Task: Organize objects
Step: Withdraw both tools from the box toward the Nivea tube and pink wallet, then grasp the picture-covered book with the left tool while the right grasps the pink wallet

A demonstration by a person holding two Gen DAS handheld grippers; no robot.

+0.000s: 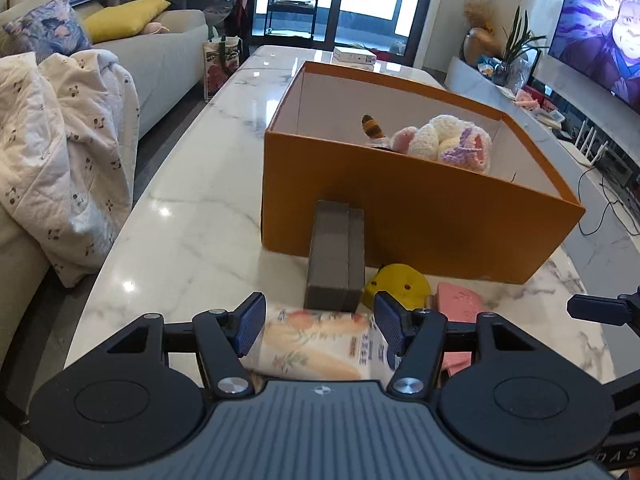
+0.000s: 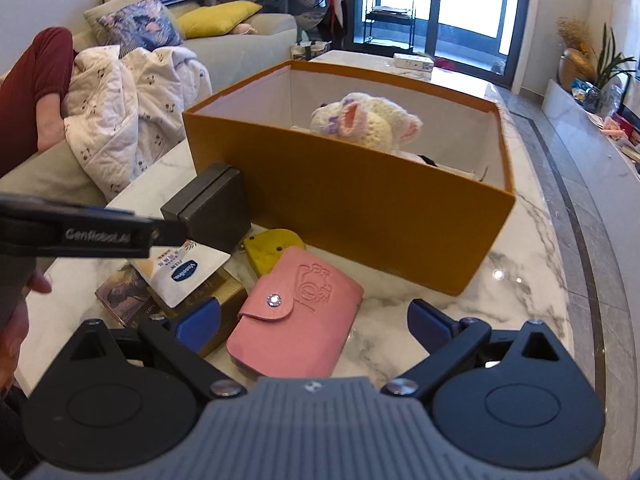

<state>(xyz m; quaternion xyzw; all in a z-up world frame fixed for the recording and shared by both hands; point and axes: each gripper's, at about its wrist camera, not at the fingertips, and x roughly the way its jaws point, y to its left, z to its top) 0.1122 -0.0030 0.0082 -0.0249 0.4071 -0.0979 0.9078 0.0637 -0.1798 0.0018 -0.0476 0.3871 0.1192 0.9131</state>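
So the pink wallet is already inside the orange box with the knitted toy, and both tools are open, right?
Not quite. The pink wallet lies on the marble table in front of the orange box, as the right wrist view shows. The knitted toy is inside, and the left tool and right tool are open.

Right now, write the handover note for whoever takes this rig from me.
Left gripper: open, its fingers either side of the Vaseline sachet, not clamped.
Right gripper: open, empty, over the pink wallet.
Orange box stands on the marble table.
Done: crochet plush toy is already in the box, with a small striped item beside it.
Left on the table, in front of the box: sachet, wallet, grey box, yellow pouch, and a gold box under the sachet.
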